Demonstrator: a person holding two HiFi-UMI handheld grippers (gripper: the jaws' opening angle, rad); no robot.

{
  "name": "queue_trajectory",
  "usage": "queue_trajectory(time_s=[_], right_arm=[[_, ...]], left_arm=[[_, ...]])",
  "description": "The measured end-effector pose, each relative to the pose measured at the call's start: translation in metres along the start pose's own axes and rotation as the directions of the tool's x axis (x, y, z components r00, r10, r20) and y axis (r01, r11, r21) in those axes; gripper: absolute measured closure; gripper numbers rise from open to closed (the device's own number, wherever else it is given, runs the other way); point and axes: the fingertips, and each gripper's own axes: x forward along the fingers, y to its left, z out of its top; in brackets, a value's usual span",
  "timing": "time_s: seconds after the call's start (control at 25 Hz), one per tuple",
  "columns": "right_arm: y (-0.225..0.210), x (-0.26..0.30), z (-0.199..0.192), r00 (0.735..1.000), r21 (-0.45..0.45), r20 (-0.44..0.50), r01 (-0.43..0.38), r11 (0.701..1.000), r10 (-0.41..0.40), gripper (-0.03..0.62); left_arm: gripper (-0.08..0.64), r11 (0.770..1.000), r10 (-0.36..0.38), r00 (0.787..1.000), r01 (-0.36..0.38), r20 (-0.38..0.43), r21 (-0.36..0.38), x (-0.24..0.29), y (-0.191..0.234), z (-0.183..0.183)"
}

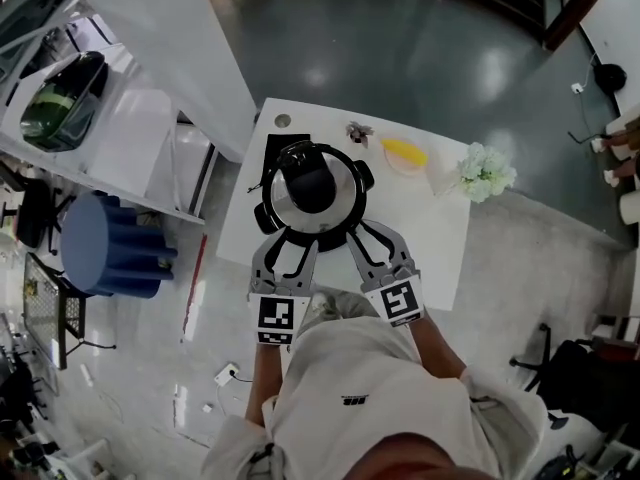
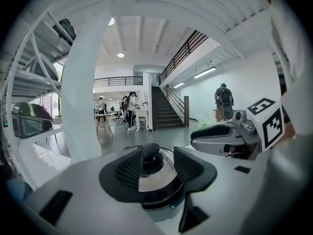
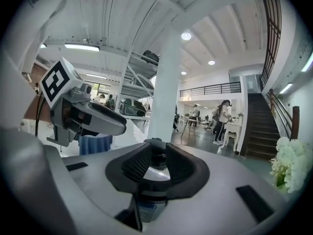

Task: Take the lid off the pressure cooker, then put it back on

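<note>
A round pressure cooker (image 1: 338, 206), with a black body and a domed lid of polished steel (image 1: 300, 213), stood on the white rectangular table (image 1: 440, 253), towards its left half. The lid sat on the pot. A bulky black handle (image 1: 308, 183) ran over the lid's crown, and short black side handles stuck out at the cooker's left and right edges. In the head view the steel showed as a bright ring around the dark handle, with a black rim below it.

The left gripper (image 1: 288, 236) and the right gripper (image 1: 368, 238), both grey with black ribbed pads, lay side by side at the near edge of the cooker and pointed at it. From above I could not tell whether either one touched it.

In the left gripper view the left gripper (image 2: 159, 168) had its jaws drawn in narrow, with nothing between the pads. The steel lid and its black handle showed beyond the slim gap. In the right gripper view the right gripper (image 3: 157, 168) looked the same, with its jaws close together and nothing held. The black handle rose just past them, above a strip of shining steel.

Further back on the table lay a yellow, banana-like object (image 1: 404, 153) and, near the right corner, a bunch of white flowers (image 1: 486, 172), both well apart from the cooker.
</note>
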Motion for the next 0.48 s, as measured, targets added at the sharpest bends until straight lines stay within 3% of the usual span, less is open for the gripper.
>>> queue_trajectory(time_s=[0.28, 0.48], right_arm=[[-0.014, 0.011, -0.003, 0.997, 0.051, -0.013, -0.072, 0.996, 0.073, 0.515], [-0.017, 0.012, -0.01, 0.995, 0.033, -0.008, -0.103, 0.994, 0.104, 0.514]], left_arm=[[0.353, 0.999, 0.012, 0.999, -0.011, -0.05, 0.036, 0.021, 0.001, 0.008], [0.349, 0.997, -0.004, 0.996, 0.011, -0.084, 0.072, 0.033, 0.001, 0.011]])
